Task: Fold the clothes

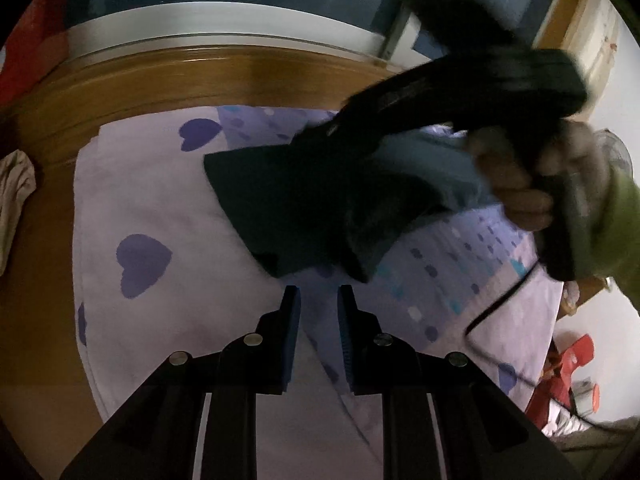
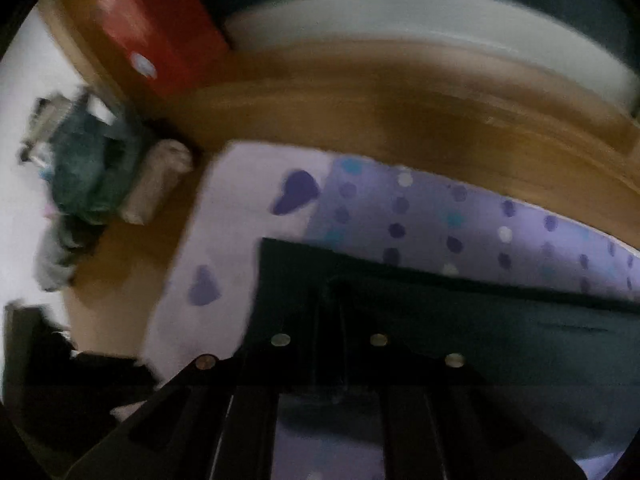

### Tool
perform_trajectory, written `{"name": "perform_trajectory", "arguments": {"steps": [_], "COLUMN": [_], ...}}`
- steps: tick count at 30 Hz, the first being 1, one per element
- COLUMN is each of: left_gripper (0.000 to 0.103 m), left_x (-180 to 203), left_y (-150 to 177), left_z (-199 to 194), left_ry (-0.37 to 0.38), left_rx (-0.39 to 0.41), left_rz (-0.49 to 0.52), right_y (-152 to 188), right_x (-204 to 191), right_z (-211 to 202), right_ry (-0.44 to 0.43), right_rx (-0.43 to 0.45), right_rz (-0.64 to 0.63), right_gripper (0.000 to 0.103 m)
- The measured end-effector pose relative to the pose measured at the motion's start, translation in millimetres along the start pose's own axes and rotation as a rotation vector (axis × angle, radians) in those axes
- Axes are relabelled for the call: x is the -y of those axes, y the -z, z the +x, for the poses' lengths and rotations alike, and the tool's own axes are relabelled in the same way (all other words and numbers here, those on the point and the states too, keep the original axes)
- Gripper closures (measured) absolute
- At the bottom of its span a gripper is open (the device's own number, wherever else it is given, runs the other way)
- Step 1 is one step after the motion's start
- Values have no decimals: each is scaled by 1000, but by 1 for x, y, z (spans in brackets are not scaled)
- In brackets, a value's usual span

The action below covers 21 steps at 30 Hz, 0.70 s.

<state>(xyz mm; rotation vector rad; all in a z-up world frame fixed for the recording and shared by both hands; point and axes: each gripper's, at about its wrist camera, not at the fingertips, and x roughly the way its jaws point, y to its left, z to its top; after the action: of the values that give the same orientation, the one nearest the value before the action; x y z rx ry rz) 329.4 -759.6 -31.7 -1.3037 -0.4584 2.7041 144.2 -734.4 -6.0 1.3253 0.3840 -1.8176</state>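
From the left wrist, the left gripper (image 1: pixel 319 300) hovers over a lilac sheet (image 1: pixel 168 200) printed with purple hearts, its blue-padded fingers (image 1: pixel 294 312) a narrow gap apart with nothing between them. Just beyond the tips, a dark garment (image 1: pixel 280 200) hangs partly lifted over the sheet, one corner spread toward the left. It is pinched by the right gripper (image 1: pixel 360 268), blurred, which a hand (image 1: pixel 516 184) in a green sleeve (image 1: pixel 616 232) holds from the right. The sheet covers a wooden tabletop (image 1: pixel 200 76); a beige cloth (image 1: pixel 16 188) lies at the left edge. From the right wrist, blurred, the right gripper (image 2: pixel 340 292) has its fingers nearly together and clamped on the garment (image 2: pixel 480 328), whose straight edge runs across the sheet (image 2: pixel 224 216) and its dotted purple part (image 2: pixel 480 216). On the tabletop (image 2: pixel 360 112) to the left lie a rolled beige cloth (image 2: pixel 156 184) and a teal heap (image 2: pixel 88 172); a red box (image 2: pixel 160 32) stands at the back.
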Motion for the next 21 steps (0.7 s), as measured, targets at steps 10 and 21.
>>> {"name": "perform_trajectory", "arguments": {"steps": [10,21], "left_gripper": [84,83], "left_x": [-15,-27], "left_y": [-31,-66], "left_z": [-4,20], "left_ry": [5,52], "left_rx": [32,13], "left_rz": [27,31], "right_y": [36,118], "right_x": [2,-42], "right_z": [-60,-37], "right_ry": [-44,202], "right_rx": [266,274], "right_rz": [124,-105], "right_gripper": [47,47]}}
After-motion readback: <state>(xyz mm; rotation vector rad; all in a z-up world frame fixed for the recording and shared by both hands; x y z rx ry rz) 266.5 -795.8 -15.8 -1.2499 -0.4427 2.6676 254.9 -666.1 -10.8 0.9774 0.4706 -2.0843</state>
